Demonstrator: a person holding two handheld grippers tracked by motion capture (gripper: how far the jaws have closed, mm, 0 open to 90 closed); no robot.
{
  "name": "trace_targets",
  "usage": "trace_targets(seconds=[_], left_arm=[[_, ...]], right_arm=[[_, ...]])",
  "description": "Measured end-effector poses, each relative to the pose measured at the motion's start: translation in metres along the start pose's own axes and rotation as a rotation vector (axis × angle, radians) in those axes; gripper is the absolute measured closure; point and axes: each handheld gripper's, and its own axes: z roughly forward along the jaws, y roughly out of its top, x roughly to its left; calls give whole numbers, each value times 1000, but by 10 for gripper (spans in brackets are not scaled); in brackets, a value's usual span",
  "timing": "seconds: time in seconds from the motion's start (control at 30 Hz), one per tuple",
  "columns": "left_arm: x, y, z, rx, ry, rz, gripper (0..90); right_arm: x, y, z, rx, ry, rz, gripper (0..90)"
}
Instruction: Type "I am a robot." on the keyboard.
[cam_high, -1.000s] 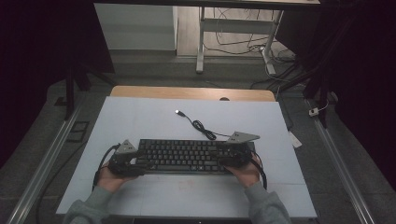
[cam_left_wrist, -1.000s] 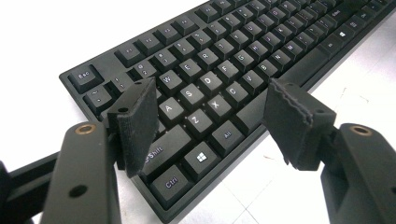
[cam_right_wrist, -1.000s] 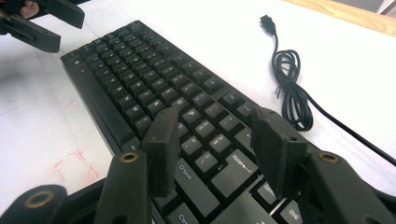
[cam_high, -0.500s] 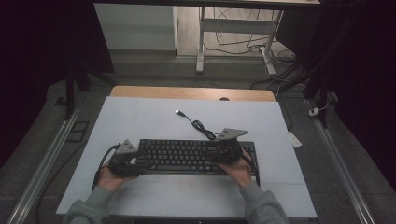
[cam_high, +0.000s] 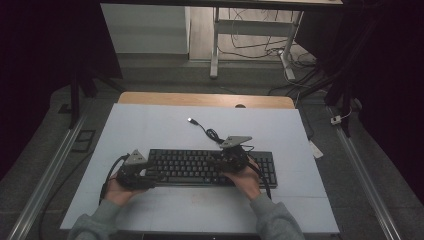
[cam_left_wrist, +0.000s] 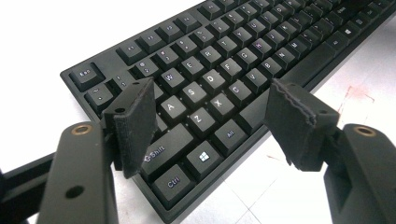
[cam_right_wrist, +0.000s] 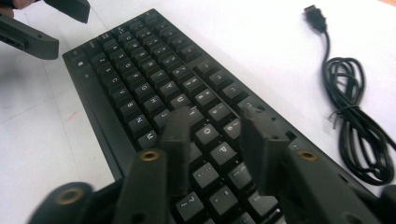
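High view: black keyboard lies flat on the white counter, near the person's edge, long side running left to right. Left hand-held gripper sits at the keyboard's left end, held by the left hand; right hand-held gripper is over the right-centre keys, not at the end, held by the right hand. Grey three-cornered plates on top of both. Keyboard's black cable is coiled loosely just behind the keyboard, with its USB plug lying free on the counter farther back. Left gripper view: left hand-held gripper jaws stand wide apart, straddling the keyboard's left corner around the Shift, Ctrl and Windows keys; pads not pressing on anything, so open. One jaw hangs over the key rows by Caps/Shift, the other off the front edge over bare counter. Right gripper view: right hand-held gripper has just been closing its jaws; they stand narrow with a gap between, over the O and P keys, nothing clamped between them, so open. Contact of the tips with the keycaps: cannot tell, blurred. Cable coil lies at the right of that view, and the left hand-held gripper shows far off at top left.
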Motion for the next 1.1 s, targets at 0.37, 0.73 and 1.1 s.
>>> trace_targets(seconds=[0.37,0.73,1.1], left_arm=[[0,0,1,8,-6,-2,312],[0,-1,1,10,-2,-6,299],[0,-1,2,15,-3,-11,296]], right_arm=[[0,5,23,53,32,0,899],[0,3,36,79,15,-16,899],[3,-1,40,77,-11,-42,900]])
